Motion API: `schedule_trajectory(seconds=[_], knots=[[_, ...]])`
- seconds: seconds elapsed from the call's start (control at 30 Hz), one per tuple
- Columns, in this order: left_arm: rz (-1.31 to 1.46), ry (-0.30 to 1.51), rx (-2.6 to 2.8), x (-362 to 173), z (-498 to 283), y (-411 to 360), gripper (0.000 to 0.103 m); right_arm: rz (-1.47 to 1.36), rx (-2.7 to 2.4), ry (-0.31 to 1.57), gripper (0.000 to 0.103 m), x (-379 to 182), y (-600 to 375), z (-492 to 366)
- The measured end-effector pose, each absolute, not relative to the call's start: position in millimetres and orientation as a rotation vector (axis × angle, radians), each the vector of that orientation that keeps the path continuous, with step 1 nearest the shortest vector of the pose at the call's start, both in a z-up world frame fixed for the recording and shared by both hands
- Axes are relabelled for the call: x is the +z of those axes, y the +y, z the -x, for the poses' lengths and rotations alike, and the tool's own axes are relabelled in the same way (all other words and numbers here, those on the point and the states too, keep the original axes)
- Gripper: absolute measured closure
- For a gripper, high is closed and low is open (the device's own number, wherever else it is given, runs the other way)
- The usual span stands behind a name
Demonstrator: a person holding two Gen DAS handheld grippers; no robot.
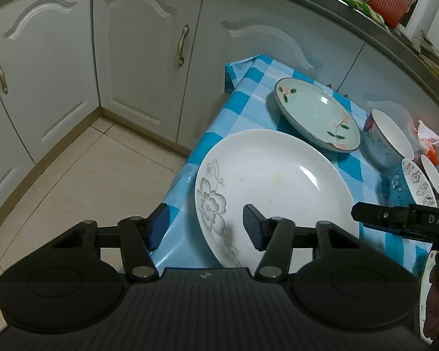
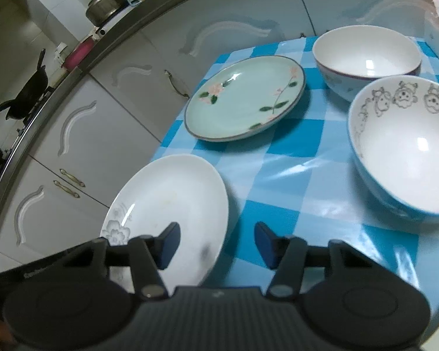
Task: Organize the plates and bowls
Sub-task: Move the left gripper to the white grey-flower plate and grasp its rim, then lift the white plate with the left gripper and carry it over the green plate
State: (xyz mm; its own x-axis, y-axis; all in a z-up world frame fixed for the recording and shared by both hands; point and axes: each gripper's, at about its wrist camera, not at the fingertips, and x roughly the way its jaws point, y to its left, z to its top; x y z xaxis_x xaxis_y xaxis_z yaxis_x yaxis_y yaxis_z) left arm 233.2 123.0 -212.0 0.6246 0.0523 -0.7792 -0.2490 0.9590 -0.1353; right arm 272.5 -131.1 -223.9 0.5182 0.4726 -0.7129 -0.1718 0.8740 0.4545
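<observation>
We straddle the white flower-printed ceramic plate [image 1: 275,187] rim, left gripper [image 1: 206,228] at nine o'clock, right gripper [image 2: 216,244] at three, jaws parted, unpinched, for lifting.

Table [image 2: 307,175]: stands against the kitchen cabinets [image 1: 137,58], under the counter edge [image 1: 307,14].
Large plate [image 1: 278,187]: lies on the table's near corner by the table's edge, nearest both grippers.
Small plate [image 1: 316,114]: lies behind the large plate, toward the cabinets, just apart from it.
Far bowl [image 2: 365,58]: sits right of the small plate, close to the cabinets.
Near bowl [image 2: 404,152]: sits in front of the far bowl, right of the large plate.
Left gripper [image 1: 205,226]: straddles the large plate's left rim.
Right gripper [image 2: 216,242]: straddles the same plate's right rim.
</observation>
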Motion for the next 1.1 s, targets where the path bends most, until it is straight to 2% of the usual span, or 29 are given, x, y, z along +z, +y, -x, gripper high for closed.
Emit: schedule_trajectory(seconds=[0.3,0.43,0.63,0.8,1.1], knots=[[0.209,0.88,0.16,-214,-237,125,0.042,-0.362,0.412,0.954,0.055,-228,-126,-277],[0.212,0.888,0.165,-218,-239,130,0.049,-0.366,0.42,0.962,0.056,-232,-124,-280],[0.214,0.893,0.158,-220,-242,132,0.06,-0.389,0.427,0.97,0.065,-238,-124,-283],[0.22,0.89,0.15,-220,-244,132,0.065,-0.394,0.437,0.966,0.072,-240,-123,-285],[0.21,0.884,0.13,-221,-245,131,0.065,-0.413,0.446,0.968,0.078,-246,-126,-289]])
